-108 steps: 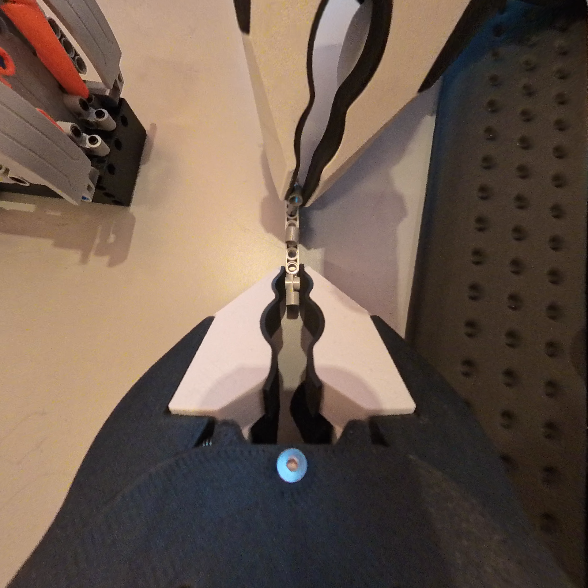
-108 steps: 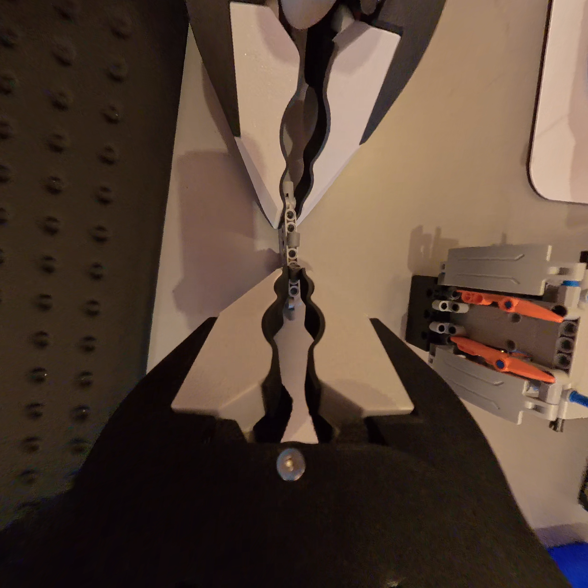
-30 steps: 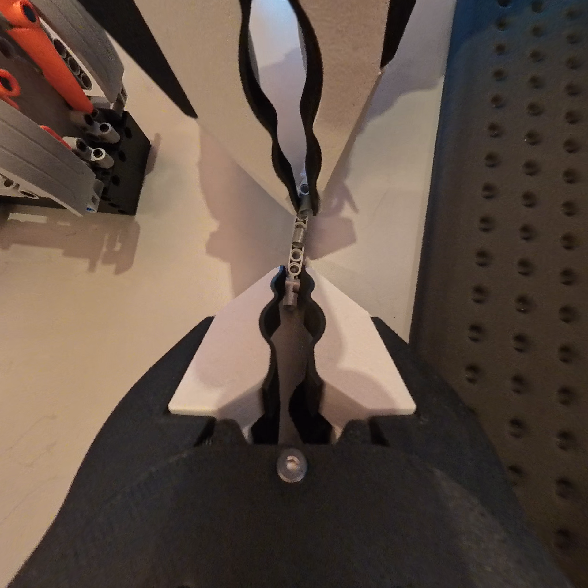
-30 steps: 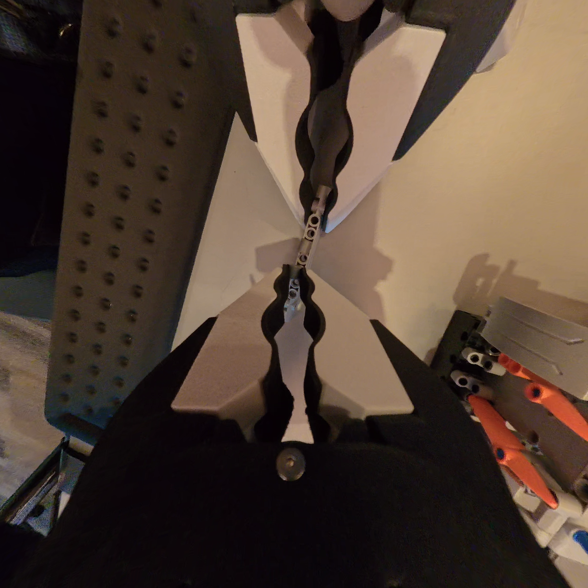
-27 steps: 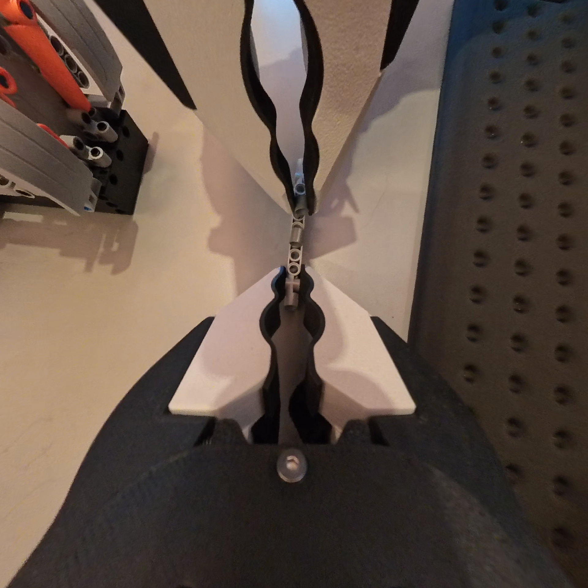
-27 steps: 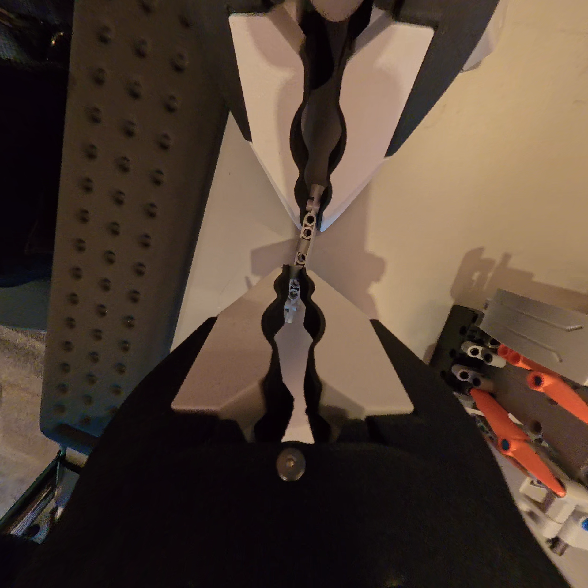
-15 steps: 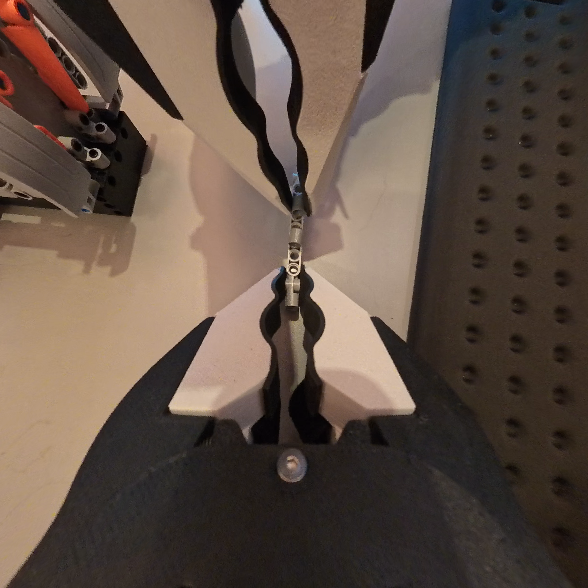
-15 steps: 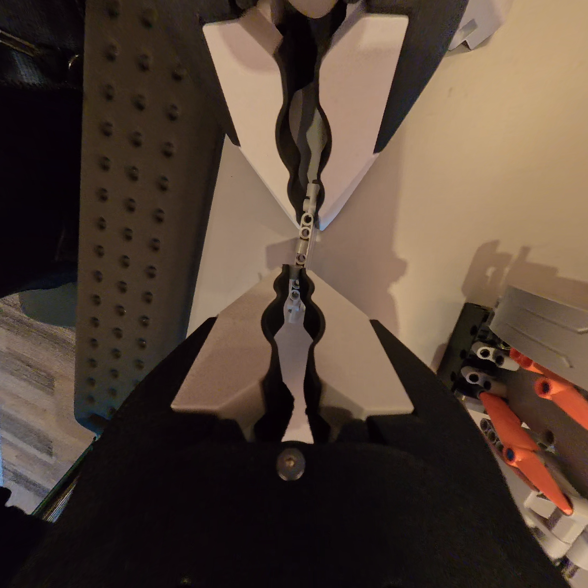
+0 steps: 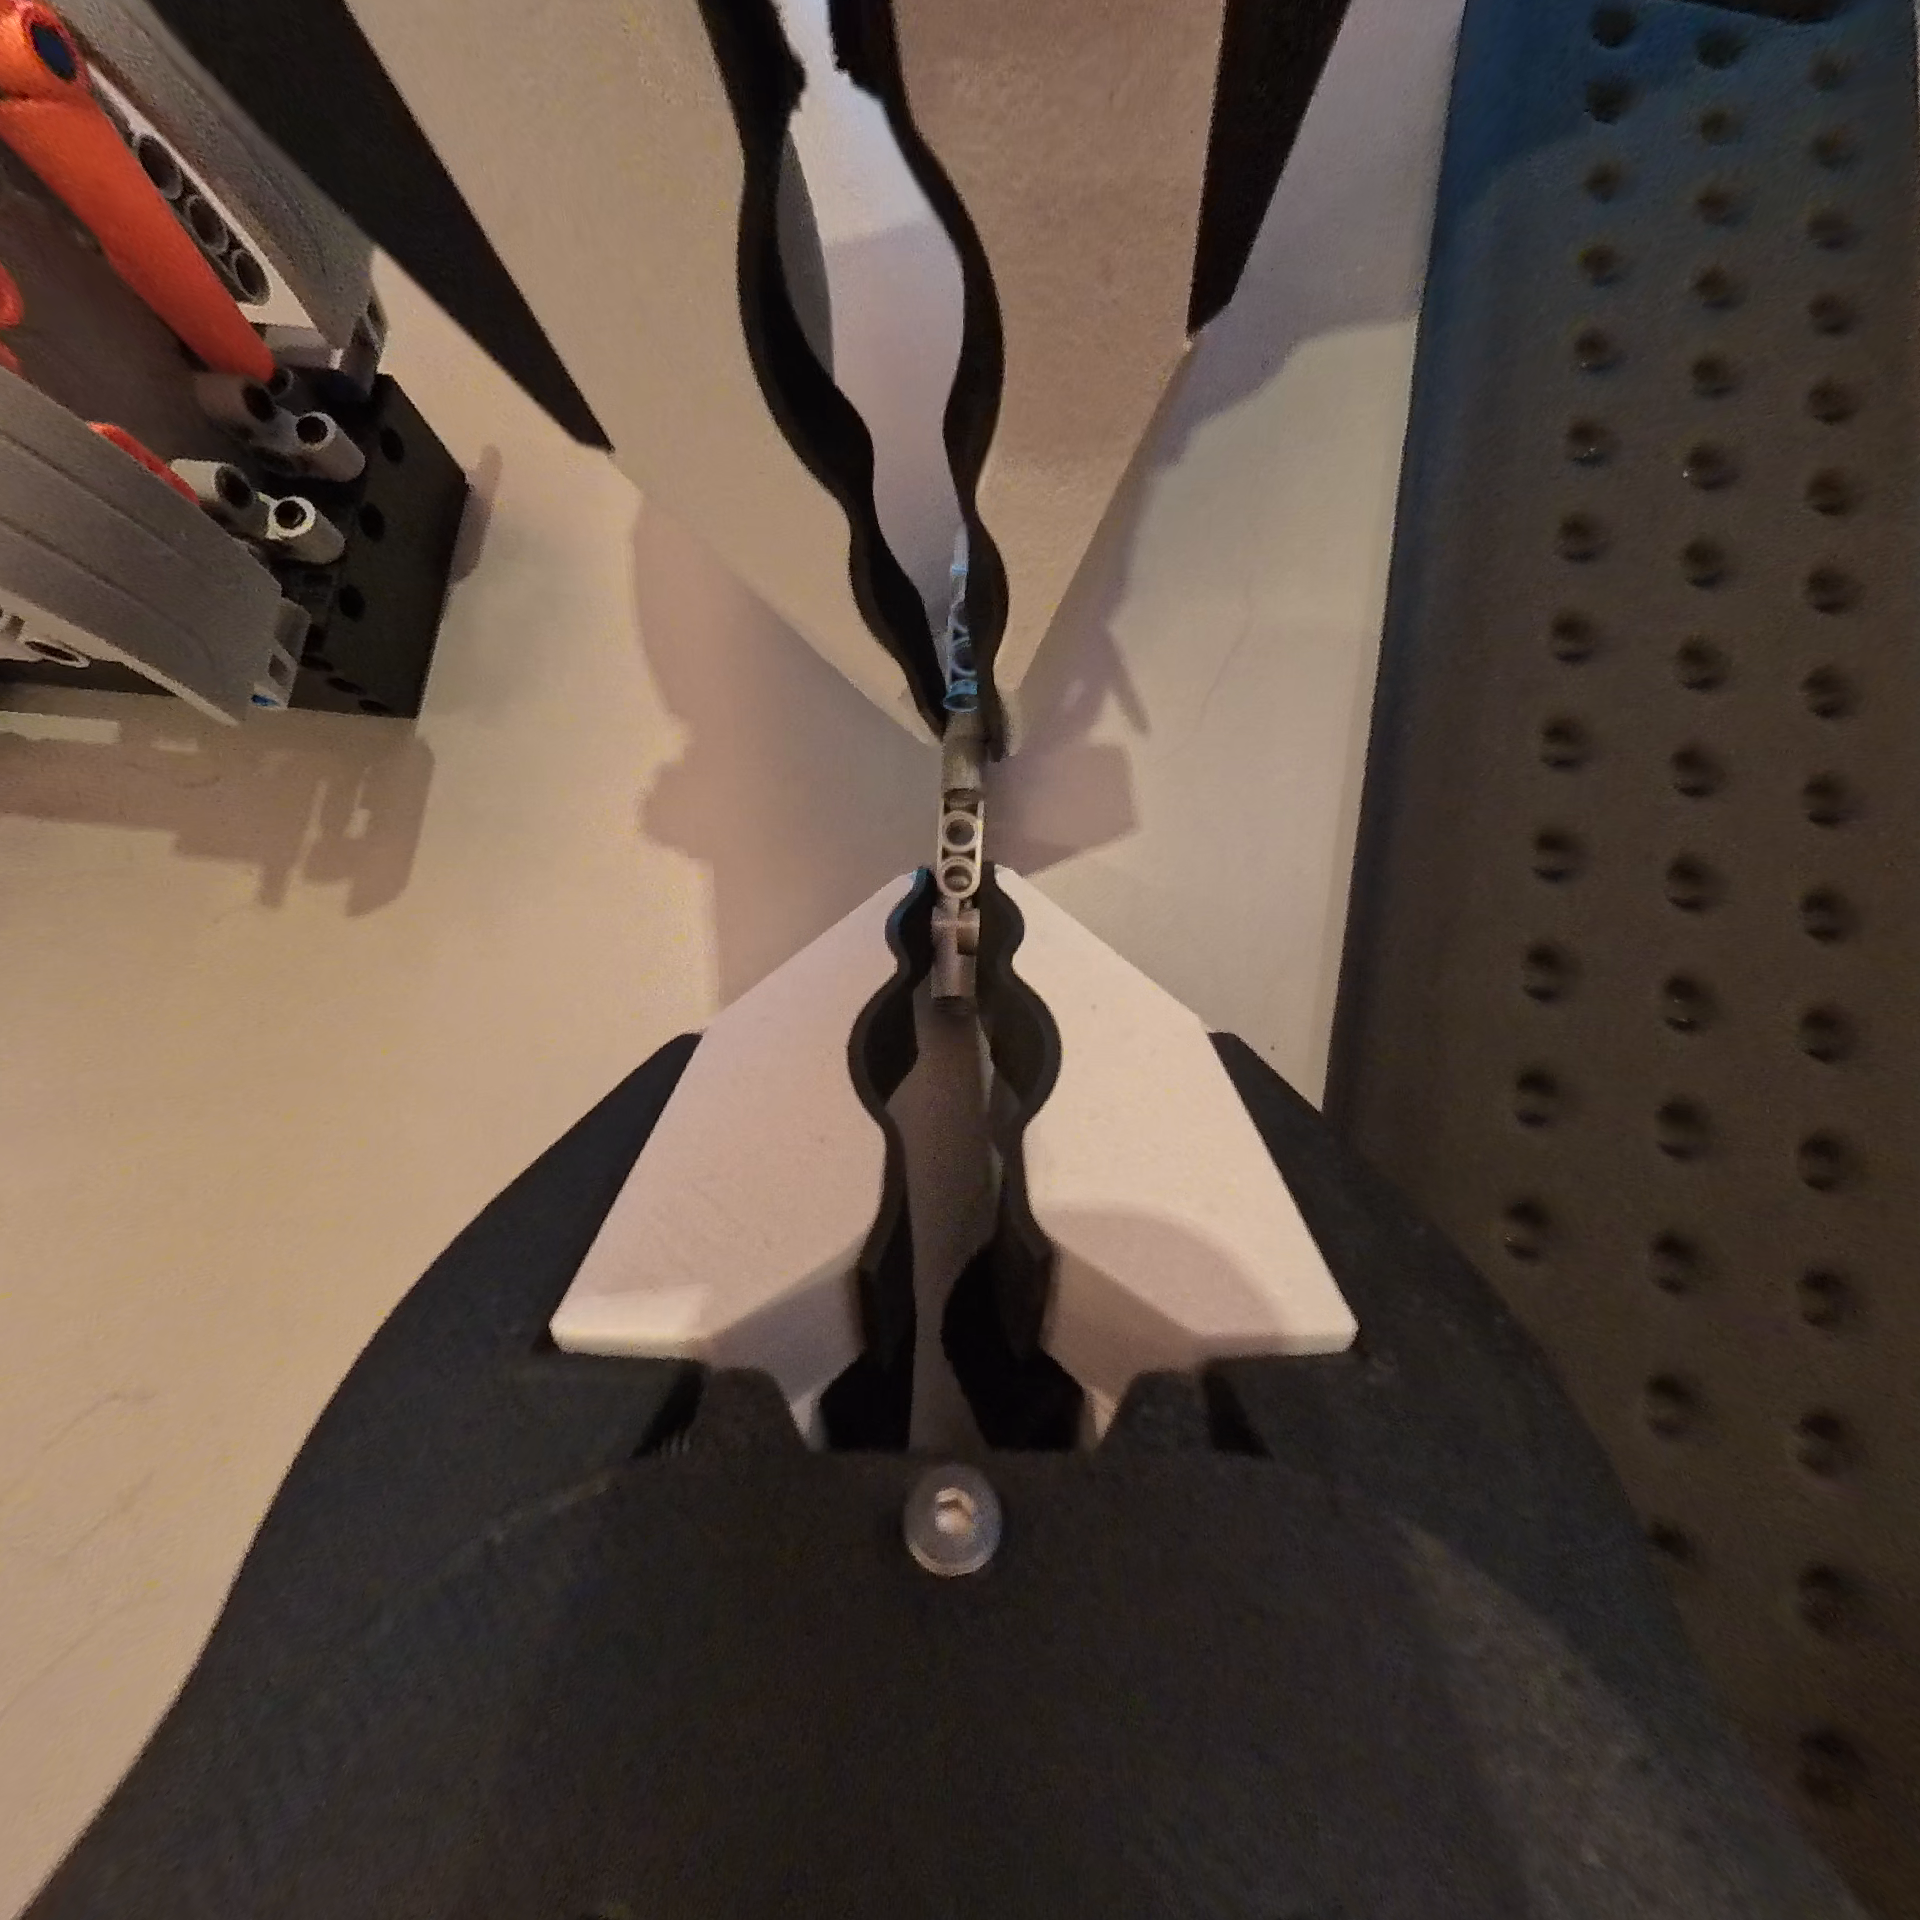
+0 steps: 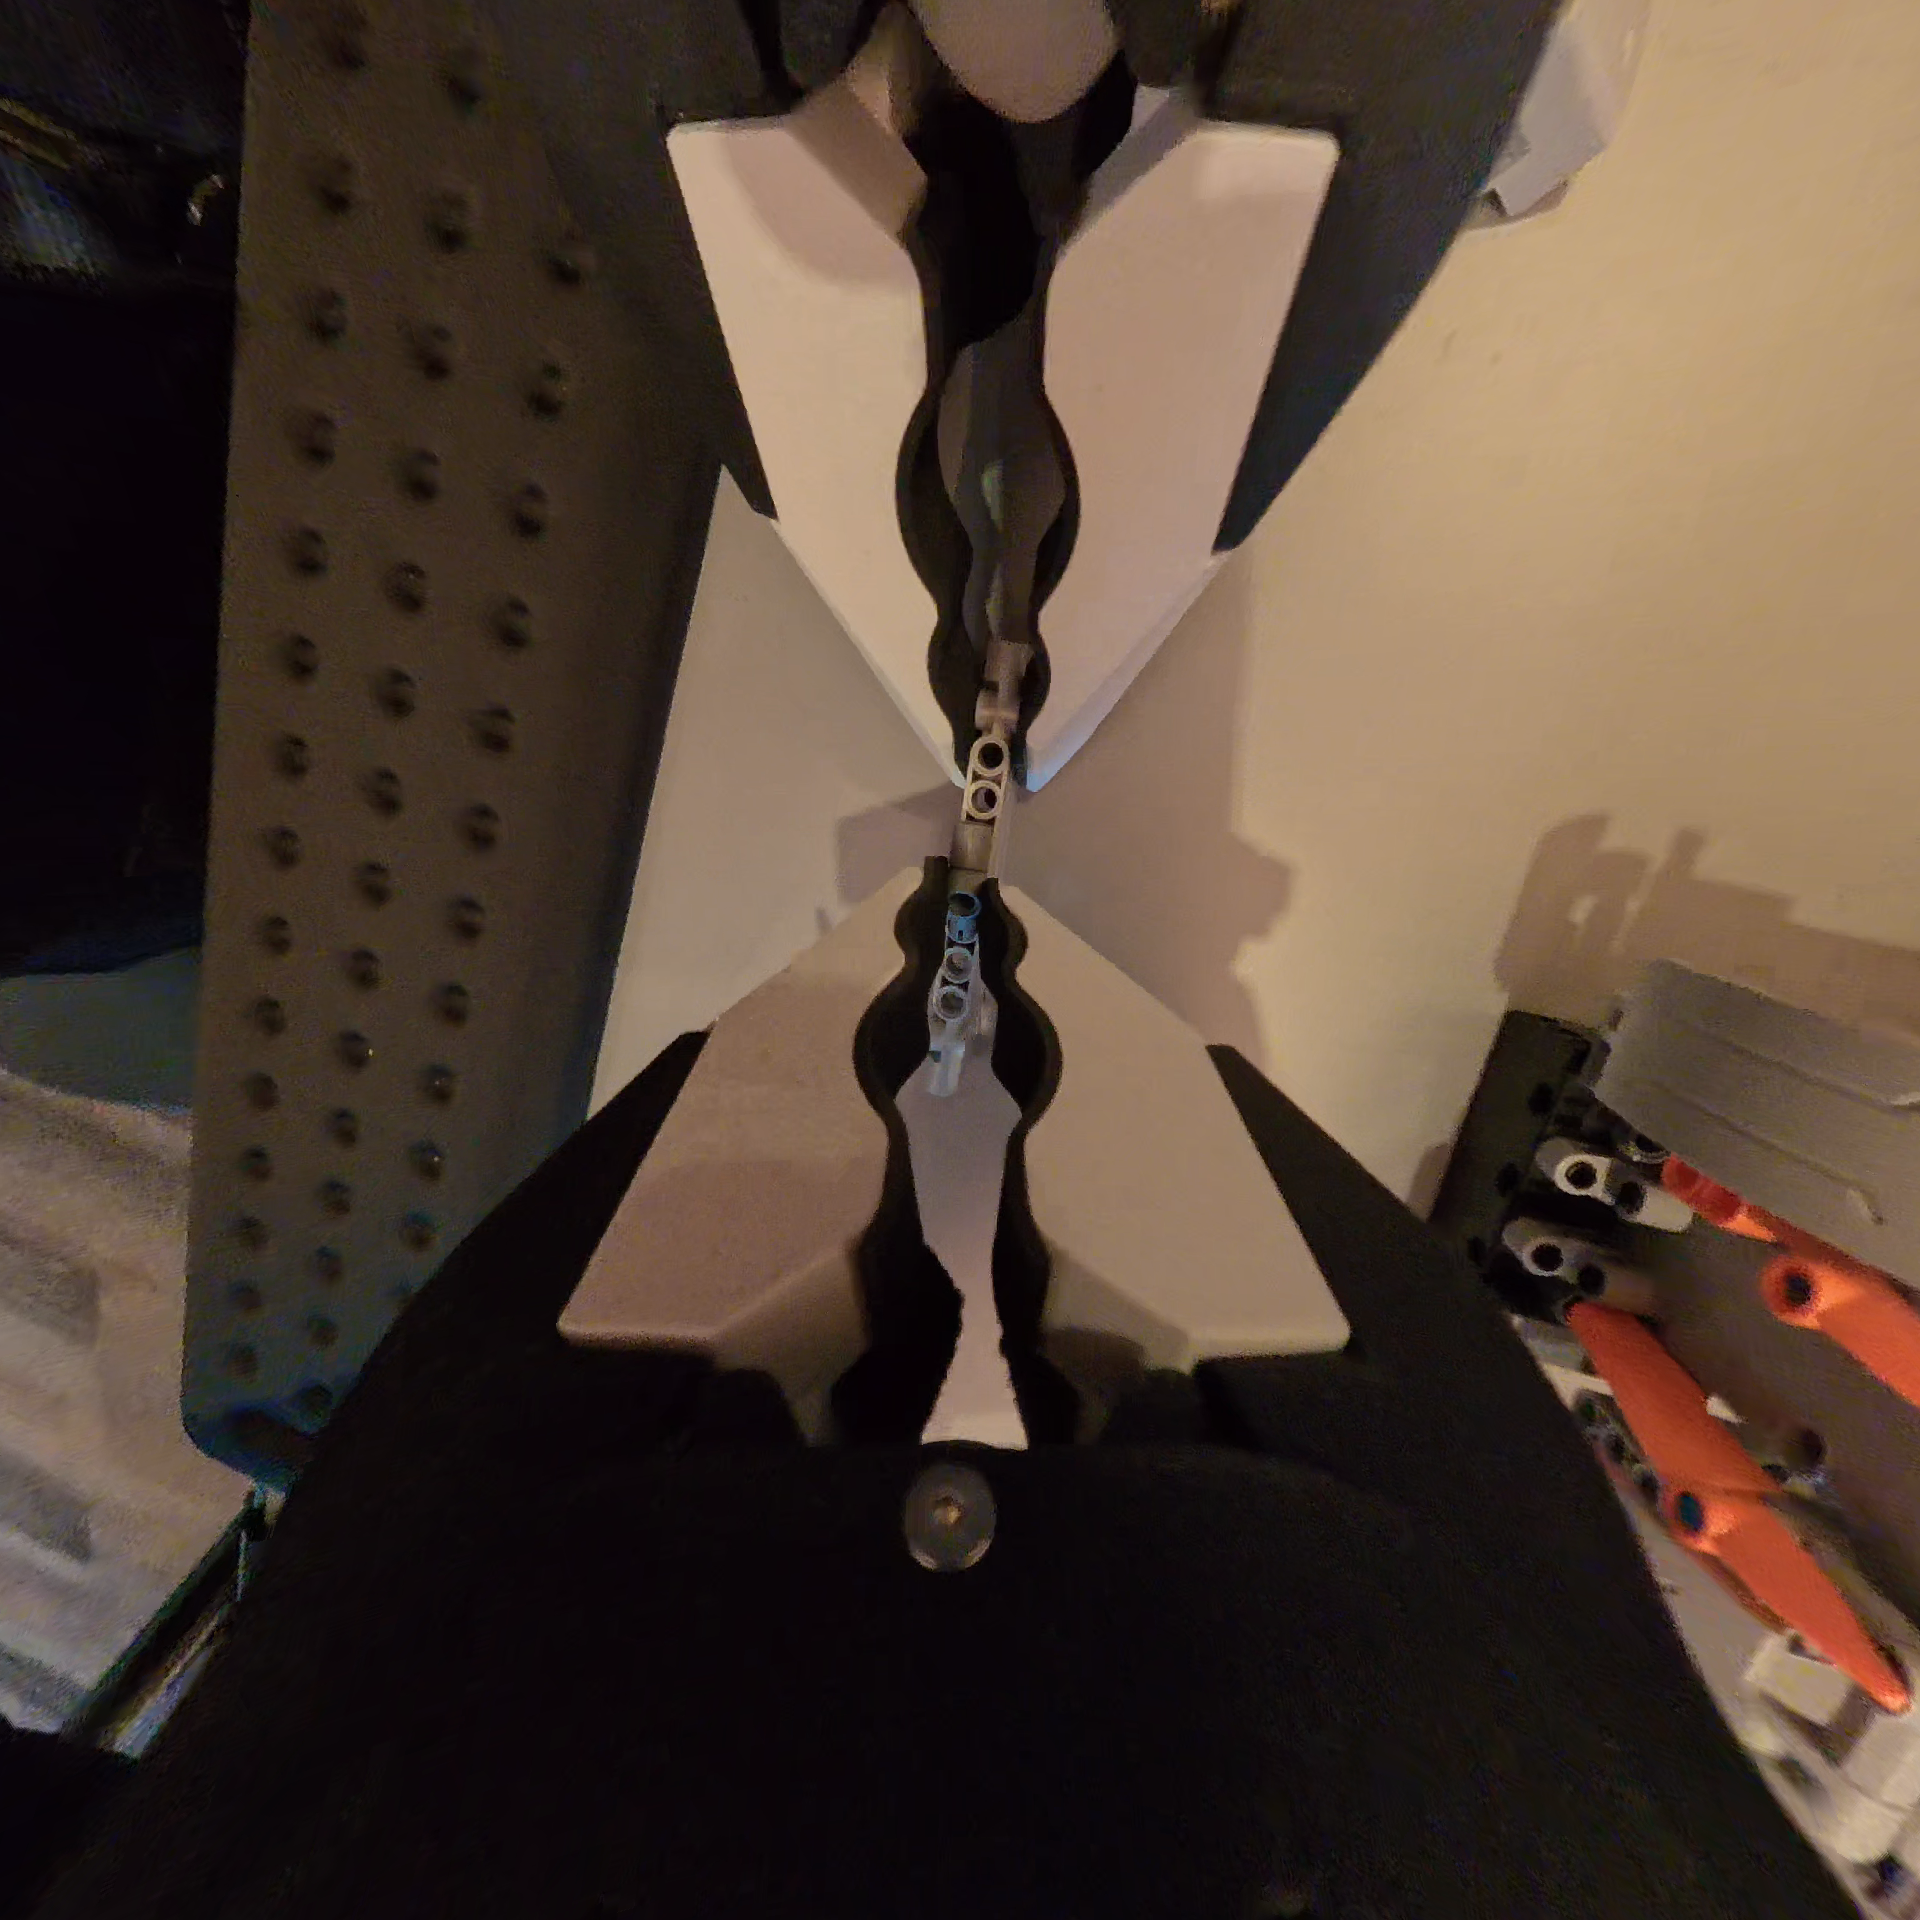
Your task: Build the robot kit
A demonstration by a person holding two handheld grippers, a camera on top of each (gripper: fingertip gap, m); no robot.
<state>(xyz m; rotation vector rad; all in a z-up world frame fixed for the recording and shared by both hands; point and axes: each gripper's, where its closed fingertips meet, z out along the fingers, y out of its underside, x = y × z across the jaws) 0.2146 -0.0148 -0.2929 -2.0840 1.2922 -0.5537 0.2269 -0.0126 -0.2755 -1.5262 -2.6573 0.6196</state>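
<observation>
- Left wrist view: the left gripper [image 9: 956, 894] is clenched on the near end of a thin grey rod of small linked plastic pieces [image 9: 958, 821], its tips pinching the rod just below a two-holed link.
- Facing it from above, the right gripper [image 9: 961, 717] comes down point to point, and its tips grasp the far end of the same rod; a pale blue bit shows between its pads.
- The rod hangs in the air between the two tips, above a pale tabletop [image 9: 260, 1039] where both grippers cast shadows.
- At the upper left stands a toy block model [image 9: 177, 499] on a black base, with grey panels and orange blades.
- Along the right edge lies a dark mat with rows of dimples [image 9: 1683, 831].
- Right wrist view: the right gripper [image 10: 966, 894] is shut on its end of the rod [image 10: 982, 800], more links trailing back between its pads.
- The left gripper [image 10: 992, 748] meets it from above, holding the other end.
- The dimpled mat [image 10: 395, 727] is on the left here, the block model [image 10: 1714, 1299] at the lower right, both well apart from the rod.
</observation>
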